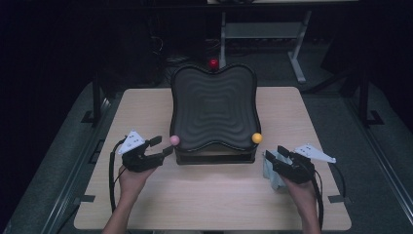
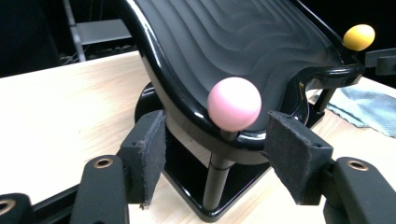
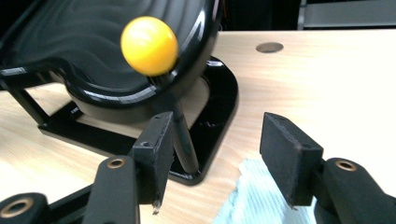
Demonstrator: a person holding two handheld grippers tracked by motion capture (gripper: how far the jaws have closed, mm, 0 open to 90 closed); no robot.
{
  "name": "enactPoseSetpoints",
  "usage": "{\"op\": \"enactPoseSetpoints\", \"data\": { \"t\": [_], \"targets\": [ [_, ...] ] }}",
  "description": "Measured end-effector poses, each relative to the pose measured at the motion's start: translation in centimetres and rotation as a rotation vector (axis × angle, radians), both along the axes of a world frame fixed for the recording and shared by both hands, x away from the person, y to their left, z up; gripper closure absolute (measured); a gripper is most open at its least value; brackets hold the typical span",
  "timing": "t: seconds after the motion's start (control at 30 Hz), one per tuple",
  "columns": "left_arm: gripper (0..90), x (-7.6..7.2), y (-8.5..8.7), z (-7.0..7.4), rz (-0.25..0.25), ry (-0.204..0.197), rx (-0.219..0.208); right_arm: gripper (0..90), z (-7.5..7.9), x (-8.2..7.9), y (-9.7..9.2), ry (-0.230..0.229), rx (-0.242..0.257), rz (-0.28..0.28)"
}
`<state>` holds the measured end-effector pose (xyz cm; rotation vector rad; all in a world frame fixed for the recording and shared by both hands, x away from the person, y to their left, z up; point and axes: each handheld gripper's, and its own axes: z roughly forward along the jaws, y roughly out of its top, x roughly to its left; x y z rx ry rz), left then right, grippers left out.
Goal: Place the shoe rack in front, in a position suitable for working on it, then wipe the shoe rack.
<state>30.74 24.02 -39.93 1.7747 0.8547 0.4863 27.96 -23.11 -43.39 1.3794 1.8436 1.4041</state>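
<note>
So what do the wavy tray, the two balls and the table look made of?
Tray: glossy black, probably moulded plastic; rim shows sharp highlights. Pink ball is matte, yellow ball slightly shinier; likely plastic or painted wood. Table: pale wood-grain, probably laminate.

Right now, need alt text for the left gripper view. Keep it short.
A pink ball on a thin post sits at the near rim of a tilted black rippled tray, framed between the open left tongs, which do not touch it. A yellow ball sits at the tray's far corner, with blue cloth on the wooden table.
</note>
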Motion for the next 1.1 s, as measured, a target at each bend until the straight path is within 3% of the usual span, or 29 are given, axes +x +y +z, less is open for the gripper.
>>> {"op": "enactPoseSetpoints", "data": {
  "t": [0.1, 0.57, 1.1],
  "targets": [
    [37.1, -0.4, 0.3, -0.1, 0.002, -0.005, 0.01, 44.0, -0.1, -0.2, -0.4, 0.004, 0.003, -0.01],
    [35.7, -1.7, 2.2, -0.9, 0.035, -0.004, -0.02, 43.2, 0.0, -0.9, -1.4, 0.021, -0.011, -0.037],
    [33.7, -2.4, 4.0, -1.8, 0.076, 0.002, -0.017, 41.5, -0.8, -1.6, -3.2, 0.078, -0.034, -0.062]
  ]
}}
